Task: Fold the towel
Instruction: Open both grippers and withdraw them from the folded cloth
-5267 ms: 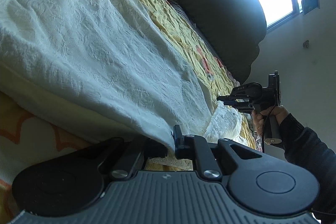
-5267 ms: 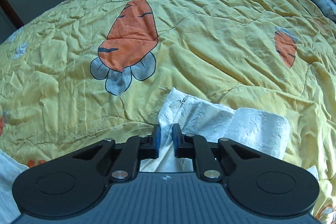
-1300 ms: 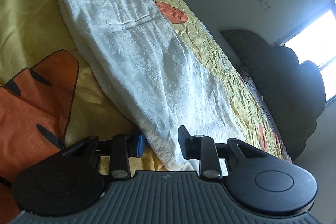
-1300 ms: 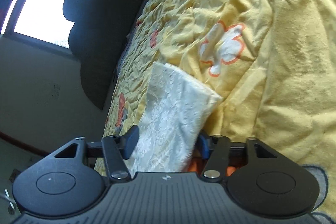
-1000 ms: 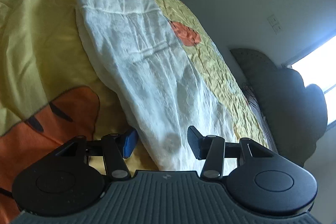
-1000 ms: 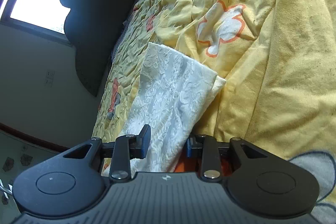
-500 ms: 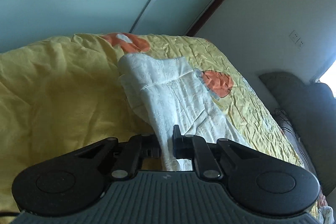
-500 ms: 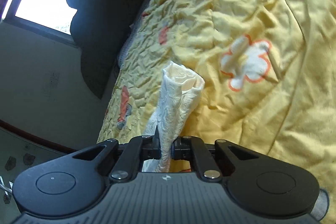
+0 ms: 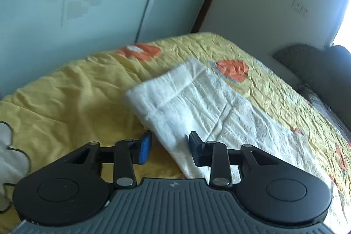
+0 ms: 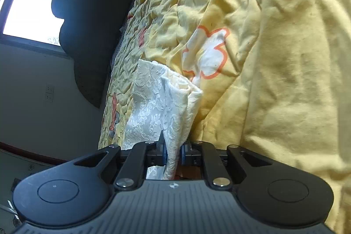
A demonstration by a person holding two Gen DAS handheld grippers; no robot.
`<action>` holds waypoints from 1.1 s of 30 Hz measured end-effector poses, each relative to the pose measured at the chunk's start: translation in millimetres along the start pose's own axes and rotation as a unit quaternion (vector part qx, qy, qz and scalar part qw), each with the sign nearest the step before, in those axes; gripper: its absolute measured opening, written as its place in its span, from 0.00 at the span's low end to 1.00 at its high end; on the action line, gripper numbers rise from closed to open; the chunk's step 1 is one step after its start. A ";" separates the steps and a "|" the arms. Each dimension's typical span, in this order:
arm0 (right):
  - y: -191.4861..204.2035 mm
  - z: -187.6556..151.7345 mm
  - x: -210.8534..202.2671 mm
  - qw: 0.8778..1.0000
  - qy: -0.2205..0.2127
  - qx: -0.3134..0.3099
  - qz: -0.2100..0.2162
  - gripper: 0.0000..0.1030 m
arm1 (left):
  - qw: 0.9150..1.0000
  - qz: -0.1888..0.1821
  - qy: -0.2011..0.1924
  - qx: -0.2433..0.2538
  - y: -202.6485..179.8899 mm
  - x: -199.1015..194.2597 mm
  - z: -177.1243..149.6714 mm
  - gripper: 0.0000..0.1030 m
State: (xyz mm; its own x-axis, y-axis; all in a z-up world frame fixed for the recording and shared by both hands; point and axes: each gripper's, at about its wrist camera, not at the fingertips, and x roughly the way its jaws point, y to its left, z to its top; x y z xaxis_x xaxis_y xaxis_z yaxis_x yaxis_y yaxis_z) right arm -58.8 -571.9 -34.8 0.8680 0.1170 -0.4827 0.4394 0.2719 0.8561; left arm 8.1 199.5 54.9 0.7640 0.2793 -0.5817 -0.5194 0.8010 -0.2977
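Left wrist: left tool (image 9: 168,148) opening, towel (image 9: 206,102) flat; right wrist: right tool (image 10: 173,151) loosening, towel bunched between.

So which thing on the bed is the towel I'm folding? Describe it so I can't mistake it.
Start from the yellow bedspread with orange carrot prints. The towel is the long white cloth lying on it. Unlike the spread, it is plain white with a raised floral weave and no prints.

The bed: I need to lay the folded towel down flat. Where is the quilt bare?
Bare quilt lies left of the towel, toward the bed's near corner; in the right wrist view another bare stretch lies right of the flower print. Crowded: the towel's own strip and the headboard end.
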 end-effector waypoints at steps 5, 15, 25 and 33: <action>24.1 0.7 -56.3 0.987 -0.144 -0.065 -0.017 0.32 | 0.993 -0.038 -0.099 0.060 -20.2 -61.8 14.7 0.49; 147.3 -35.1 95.7 0.942 0.082 -0.319 -0.060 0.39 | 0.914 -0.243 0.069 0.318 -254.2 1.9 -54.5 0.63; 123.4 12.9 137.2 0.961 0.120 -0.246 -0.035 0.38 | 0.896 -0.222 0.140 0.359 -312.5 87.1 -105.7 1.00; 154.6 -25.3 109.1 0.929 0.044 -0.357 -0.093 0.41 | 0.907 -0.192 0.106 0.359 -316.8 72.1 -106.0 0.81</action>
State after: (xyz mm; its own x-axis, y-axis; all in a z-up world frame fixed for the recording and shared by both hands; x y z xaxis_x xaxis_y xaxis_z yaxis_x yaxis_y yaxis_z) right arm 98.0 -493.0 40.2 0.7564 0.0734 -0.6499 0.2876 0.8551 0.4313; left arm 187.2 -90.3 27.0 0.7050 -0.1406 -0.6951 0.2109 0.9774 0.0162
